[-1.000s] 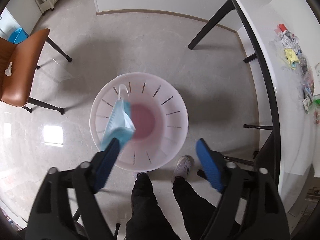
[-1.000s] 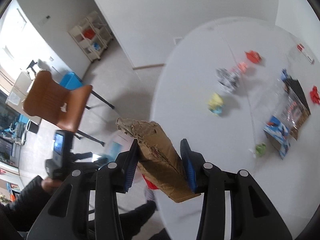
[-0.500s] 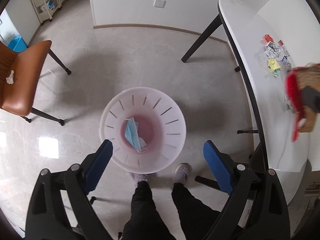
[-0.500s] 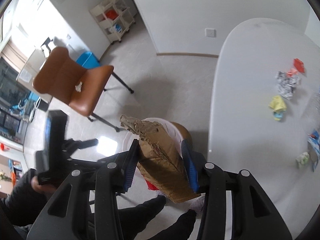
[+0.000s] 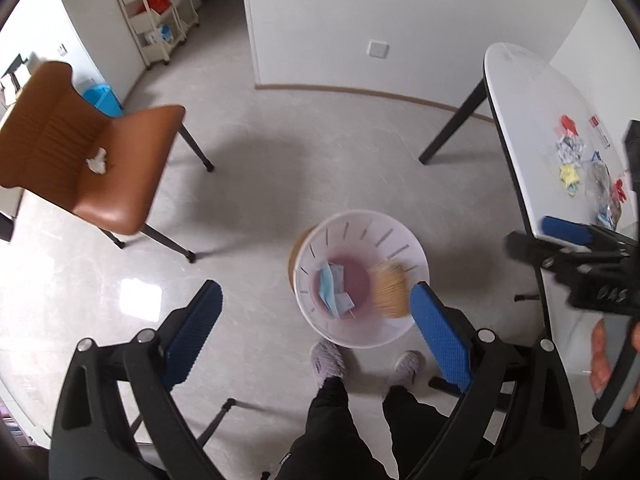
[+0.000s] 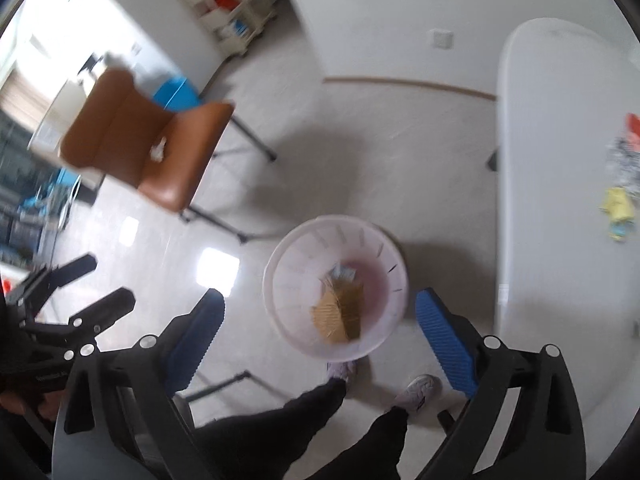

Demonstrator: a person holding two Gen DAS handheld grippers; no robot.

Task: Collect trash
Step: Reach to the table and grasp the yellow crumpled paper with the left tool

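Overhead now, both views looking down past the person's legs. Far left of the left-wrist frame: brown chair (image 5: 92,160) with a white crumpled tissue (image 5: 97,161) on its seat. That piece looks weightless and soft; it should pinch anywhere, though a shallow nip may tear or slip off. Left gripper (image 5: 316,328) low centre of its frame, jaws spread wide, nothing held. Just right of centre: white bin (image 5: 362,280) on the floor, with a blue mask (image 5: 334,288) lying at the bottom and a brown paper bag (image 5: 390,290), blurred, at the bin's right inner wall; whether it has settled I cannot tell. Right-wrist view shows the same bag (image 6: 340,312) inside the bin (image 6: 336,292), below the right gripper (image 6: 320,336), whose jaws also stand wide apart and empty. Far right of the left-wrist frame: white table (image 5: 532,128) with the remaining trash. There is a crumpled foil wad (image 5: 568,148), a yellow scrap (image 5: 570,174) and a clear plastic wrapper (image 5: 600,180). All judged light. Foil is springy, so take it across the bulk. The wrapper is likely slick and floppy; pinch a gathered fold, not a flat edge. The yellow scrap is soft and should grab mid-body.
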